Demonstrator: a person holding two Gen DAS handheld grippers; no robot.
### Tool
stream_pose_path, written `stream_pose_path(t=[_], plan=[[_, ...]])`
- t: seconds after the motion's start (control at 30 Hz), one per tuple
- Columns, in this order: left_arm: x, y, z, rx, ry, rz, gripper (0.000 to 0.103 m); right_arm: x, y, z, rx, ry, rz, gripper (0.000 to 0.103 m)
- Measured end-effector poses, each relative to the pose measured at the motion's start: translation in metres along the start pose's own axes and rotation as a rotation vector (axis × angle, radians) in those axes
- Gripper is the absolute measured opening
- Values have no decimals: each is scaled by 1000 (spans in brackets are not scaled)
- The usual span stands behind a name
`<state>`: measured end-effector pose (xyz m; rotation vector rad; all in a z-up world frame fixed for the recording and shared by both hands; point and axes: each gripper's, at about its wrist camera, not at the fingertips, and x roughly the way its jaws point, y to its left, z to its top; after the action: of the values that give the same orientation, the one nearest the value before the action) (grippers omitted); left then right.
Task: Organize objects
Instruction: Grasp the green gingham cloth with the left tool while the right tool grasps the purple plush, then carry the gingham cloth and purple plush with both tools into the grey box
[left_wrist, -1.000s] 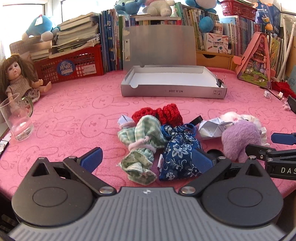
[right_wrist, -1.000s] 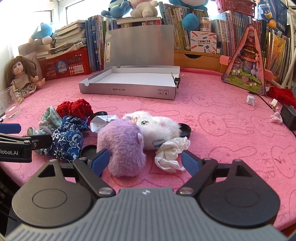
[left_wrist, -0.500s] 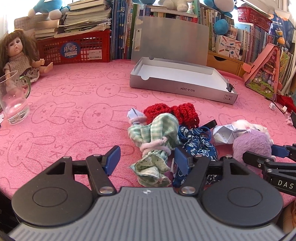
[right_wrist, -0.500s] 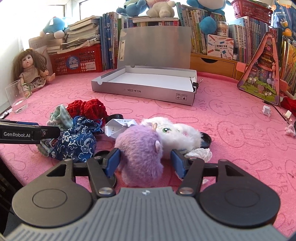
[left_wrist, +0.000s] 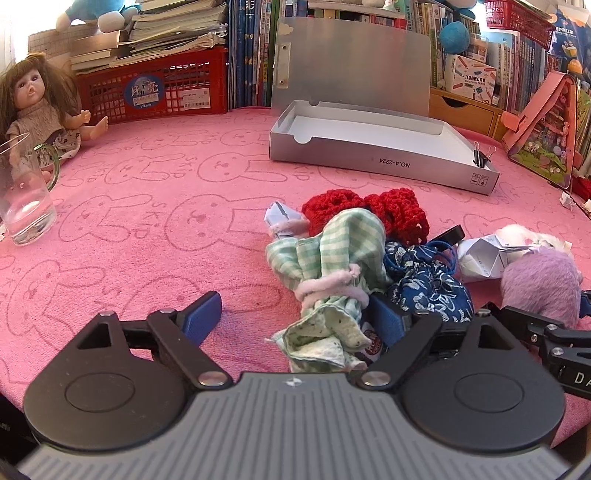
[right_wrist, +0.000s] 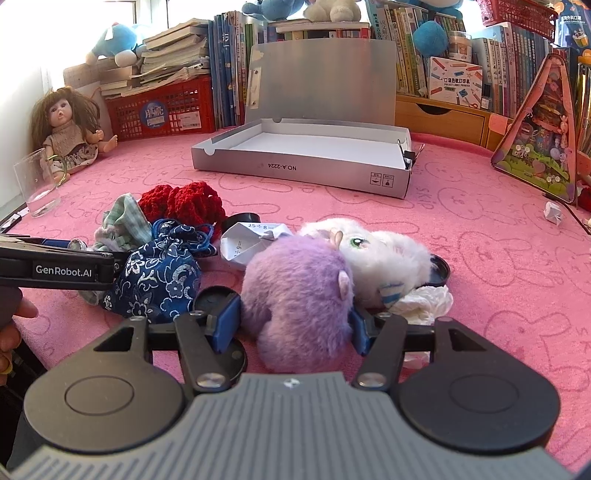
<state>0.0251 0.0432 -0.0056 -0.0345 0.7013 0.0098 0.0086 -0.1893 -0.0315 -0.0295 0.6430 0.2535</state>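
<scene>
My left tool (left_wrist: 295, 317), just reopened, straddles the green checked pouch (left_wrist: 328, 280) on the tabletop (left_wrist: 147, 206), its length running near-to-far. My right tool (right_wrist: 295, 325) pinches the purple plush (right_wrist: 299, 295).

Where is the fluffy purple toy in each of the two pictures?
Left wrist view: the purple plush toy is at the far right edge, beside the blue flowered pouch.
Right wrist view: it sits low in the centre, with the right gripper's pads at both its sides, leaning on the white plush toy.
Shared landmark: the open grey box on the pink cloth behind the pile.
</scene>
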Motion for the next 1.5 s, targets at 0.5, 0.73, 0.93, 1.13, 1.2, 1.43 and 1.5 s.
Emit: stream_pose_path(t=[0.5, 0.73, 0.93, 1.13, 1.2, 1.43, 1.5], plan=[[-18, 3, 4, -64, -53, -63, 47, -6, -2, 3, 25, -36, 12, 49], [-31, 6, 14, -71, -97, -64, 42, -21, 6, 12, -29, -89, 7, 38], [-36, 12, 23, -81, -120, -61, 41, -27, 1, 21, -11, -122, 9, 37], [-38, 22, 37, -107, -142, -66, 41, -31, -11, 32, 24, -147, 2, 37], [-38, 25, 43, -108, -153, -63, 41, -33, -15, 35, 38, -155, 1, 37], [-39, 34, 62, -131, -182, -63, 41, -38, -28, 47, 72, -191, -15, 37], [-38, 34, 66, -131, -184, -65, 41, -38, -31, 50, 77, -197, -20, 37]])
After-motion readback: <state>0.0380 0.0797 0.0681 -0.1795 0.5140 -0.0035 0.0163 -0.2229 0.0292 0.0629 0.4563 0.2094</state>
